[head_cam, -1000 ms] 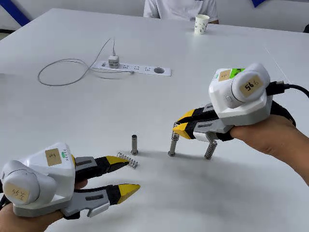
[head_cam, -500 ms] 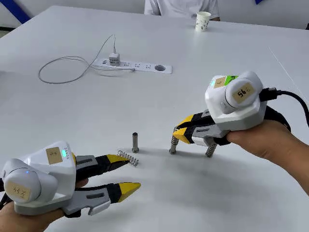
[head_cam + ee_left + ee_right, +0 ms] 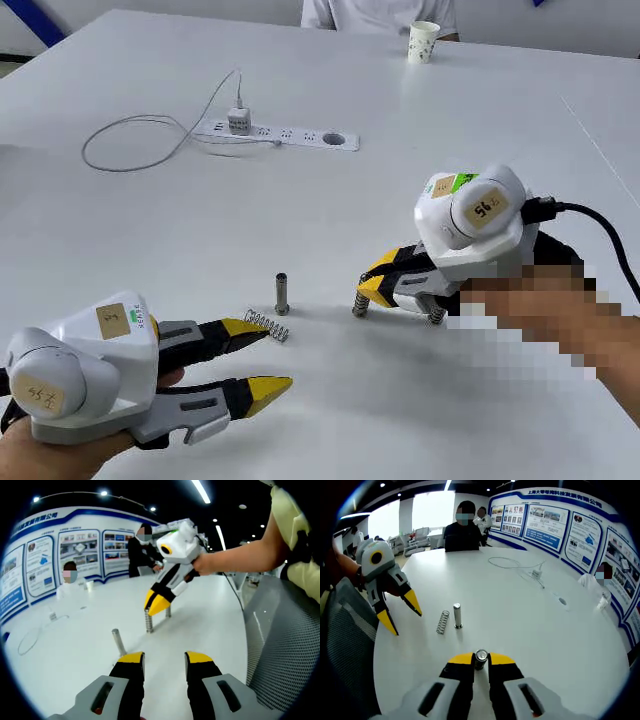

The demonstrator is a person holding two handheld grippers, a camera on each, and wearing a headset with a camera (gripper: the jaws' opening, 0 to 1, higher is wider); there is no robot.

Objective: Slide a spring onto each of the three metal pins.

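Observation:
Three metal pins stand on the white table (image 3: 150,230). The left pin (image 3: 282,293) (image 3: 119,641) (image 3: 456,615) is bare. A loose spring (image 3: 266,326) (image 3: 442,622) lies beside it. The middle pin (image 3: 360,303) (image 3: 148,621) carries a spring, and my right gripper (image 3: 376,283) (image 3: 480,660) is shut on it near its top, the pin's end showing between the yellow tips. The right pin (image 3: 437,314) (image 3: 168,611) also wears a spring and is mostly hidden under that gripper. My left gripper (image 3: 264,356) (image 3: 165,659) is open, its upper tip next to the loose spring.
A power strip (image 3: 275,135) with a charger and looped white cable (image 3: 130,135) lies at the back left. A paper cup (image 3: 424,42) stands at the far edge before a seated person. A mesh chair (image 3: 285,645) is beside the table.
My right gripper has come down along the middle pin, pushing its spring lower. The left gripper and the loose spring have stayed put.

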